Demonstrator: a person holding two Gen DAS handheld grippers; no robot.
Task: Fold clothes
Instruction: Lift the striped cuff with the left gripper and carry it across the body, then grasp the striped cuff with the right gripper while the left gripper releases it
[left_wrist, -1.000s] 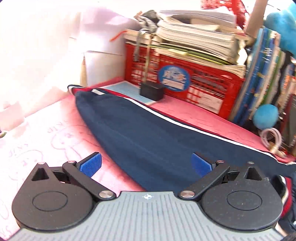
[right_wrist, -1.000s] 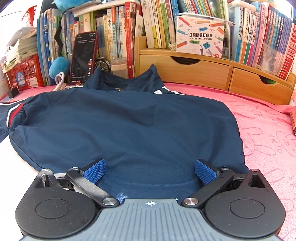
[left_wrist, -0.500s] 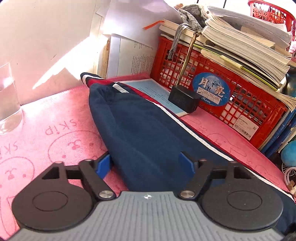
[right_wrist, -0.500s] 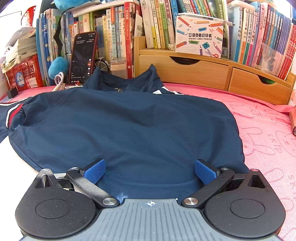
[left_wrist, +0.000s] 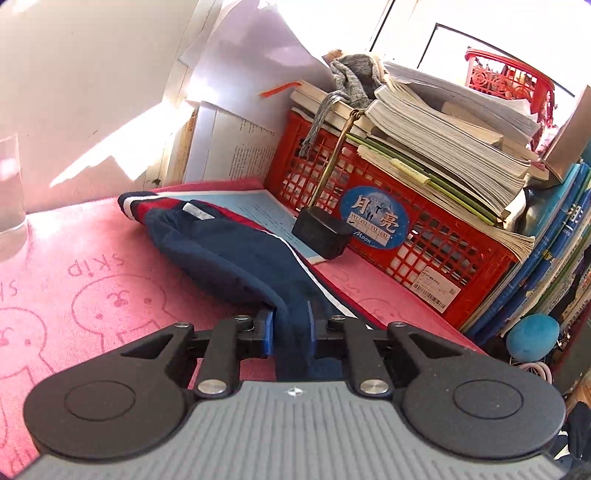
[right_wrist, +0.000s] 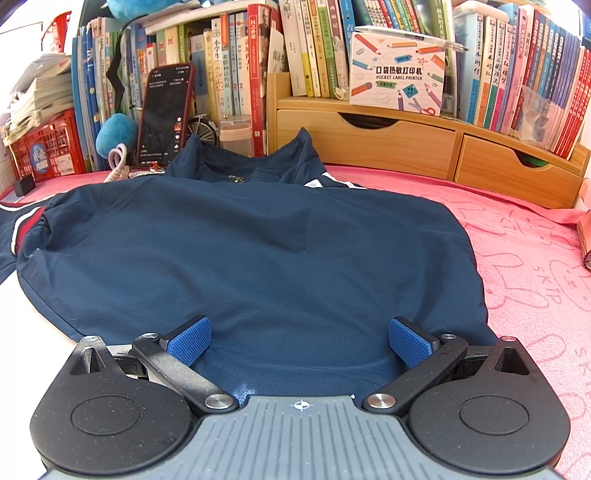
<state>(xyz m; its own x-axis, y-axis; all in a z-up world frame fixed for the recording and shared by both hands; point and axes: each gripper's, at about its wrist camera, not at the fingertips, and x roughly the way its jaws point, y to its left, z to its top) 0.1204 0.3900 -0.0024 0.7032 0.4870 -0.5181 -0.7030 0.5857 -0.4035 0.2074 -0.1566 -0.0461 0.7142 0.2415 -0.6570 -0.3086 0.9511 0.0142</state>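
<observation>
Navy jacket (right_wrist: 251, 266) spread flat across the pink towel (right_wrist: 532, 266) covering the counter, collar toward the back edge by the bookshelf (right_wrist: 369, 140), hem toward the near edge. Its one outstretched sleeve (left_wrist: 229, 254) runs along the counter's left end, long axis pointing away from the left hand-held gripper (left_wrist: 290, 332) toward the striped cuff (left_wrist: 127, 201) at the far left corner, beside the red crate (left_wrist: 369, 206). The left hand-held gripper sits at the near end of that axis, jaws closing, with a bunched fold of sleeve cloth already pinched between its blue pads. The right hand-held gripper (right_wrist: 299, 341) hangs over the hem, jaws spread wide, gripping nothing. The left is judged nearer the sleeve, so the fold inward falls to it.
</observation>
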